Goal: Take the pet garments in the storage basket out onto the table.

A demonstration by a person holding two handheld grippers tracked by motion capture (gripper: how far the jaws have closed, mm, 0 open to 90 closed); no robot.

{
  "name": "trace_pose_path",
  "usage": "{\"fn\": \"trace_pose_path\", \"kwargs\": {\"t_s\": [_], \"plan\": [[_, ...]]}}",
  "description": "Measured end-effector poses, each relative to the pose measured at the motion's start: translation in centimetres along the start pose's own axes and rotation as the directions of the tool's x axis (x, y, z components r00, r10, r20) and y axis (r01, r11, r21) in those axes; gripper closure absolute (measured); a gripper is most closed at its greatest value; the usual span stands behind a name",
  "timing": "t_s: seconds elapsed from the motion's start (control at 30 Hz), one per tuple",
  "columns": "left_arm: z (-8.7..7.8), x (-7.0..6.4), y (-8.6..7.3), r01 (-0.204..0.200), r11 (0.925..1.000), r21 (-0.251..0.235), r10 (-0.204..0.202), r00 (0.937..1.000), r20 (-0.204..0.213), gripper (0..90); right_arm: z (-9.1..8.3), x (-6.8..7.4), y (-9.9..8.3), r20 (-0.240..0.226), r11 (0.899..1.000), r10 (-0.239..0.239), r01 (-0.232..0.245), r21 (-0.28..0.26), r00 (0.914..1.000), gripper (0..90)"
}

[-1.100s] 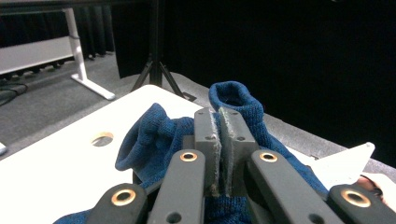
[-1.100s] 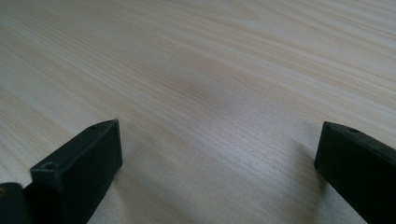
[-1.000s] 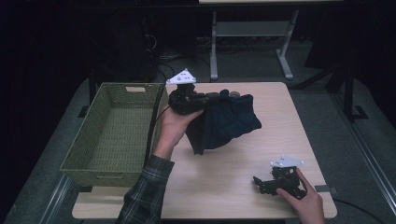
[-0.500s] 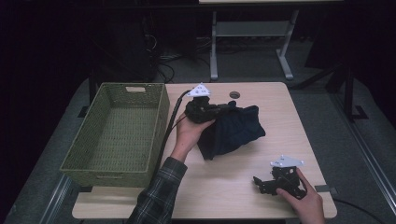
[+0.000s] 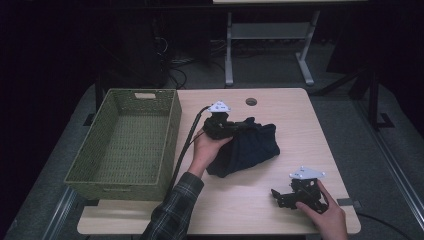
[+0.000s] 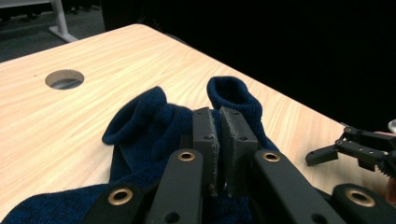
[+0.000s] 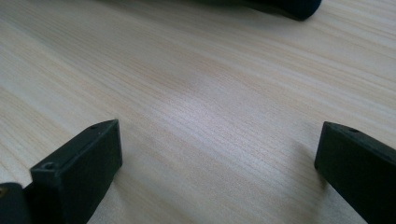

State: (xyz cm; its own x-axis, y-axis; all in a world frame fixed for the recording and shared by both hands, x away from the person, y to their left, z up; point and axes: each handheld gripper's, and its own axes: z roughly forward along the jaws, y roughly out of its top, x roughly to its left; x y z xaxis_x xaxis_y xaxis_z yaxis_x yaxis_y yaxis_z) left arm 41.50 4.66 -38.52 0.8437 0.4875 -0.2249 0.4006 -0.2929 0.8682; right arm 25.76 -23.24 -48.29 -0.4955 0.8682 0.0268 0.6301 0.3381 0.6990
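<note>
Clamped on dark blue cloth: left gripper [image 5: 239,127], mid-table in the high view, just right of the green woven basket [image 5: 165,150]. Cloth [image 5: 246,151] bunched and slumped beneath it on the wooden table [image 5: 300,115], right of centre, near the round cable hole [image 5: 251,102]. Right gripper [image 5: 281,196] resting low at the near right corner, well apart from the cloth, jaws spread, holding nothing.

From the left gripper view: jaws nearly shut, a thin fold of knit pinched between the pads [image 6: 204,126]. Two rolled cuffs or folds [image 6: 231,93] standing past the tips. Soft, light, limp by the look of it; likely to sag and trail when lifted, so best taken at a thick gathered fold, not a loose edge. Not fragile, hardly slippery.

From the right gripper view: jaws wide apart over bare wood, empty, with the cloth's dark edge [image 7: 299,7] at the far side.
</note>
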Motion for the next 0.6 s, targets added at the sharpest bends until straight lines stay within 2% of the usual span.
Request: {"fn": "trace_pose_path", "kwargs": {"t_s": [0.13, 0.2, 0.43, 0.6], "plan": [[0.1, 0.1, -0.4, -0.010, 0.9999, 0.012, 0.011, 0.9998, -0.017, 76.3, 0.0, 0.0, 0.0, 0.000, 1.000, 0.002, -0.002, 0.001, 1.0000, 0.4], [0.1, 0.1, -0.5, -0.018, 0.9997, 0.018, 0.019, 0.9993, -0.034, 67.1, 0.0, 0.0, 0.0, 0.000, 1.000, 0.002, -0.002, 0.001, 1.0000, 0.4], [0.2, 0.2, -1.0, -0.018, 0.9980, 0.060, 0.019, 0.9994, -0.028, 42.6, 0.0, 0.0, 0.0, 0.000, 1.000, 0.003, -0.003, 0.001, 1.0000, 0.5], [-0.5, 0.3, -1.6, -0.019, 0.9974, 0.070, 0.024, 0.9977, -0.064, 27.8, 0.0, 0.0, 0.0, 0.000, 1.000, 0.002, -0.002, 0.001, 1.0000, 0.4]]}}
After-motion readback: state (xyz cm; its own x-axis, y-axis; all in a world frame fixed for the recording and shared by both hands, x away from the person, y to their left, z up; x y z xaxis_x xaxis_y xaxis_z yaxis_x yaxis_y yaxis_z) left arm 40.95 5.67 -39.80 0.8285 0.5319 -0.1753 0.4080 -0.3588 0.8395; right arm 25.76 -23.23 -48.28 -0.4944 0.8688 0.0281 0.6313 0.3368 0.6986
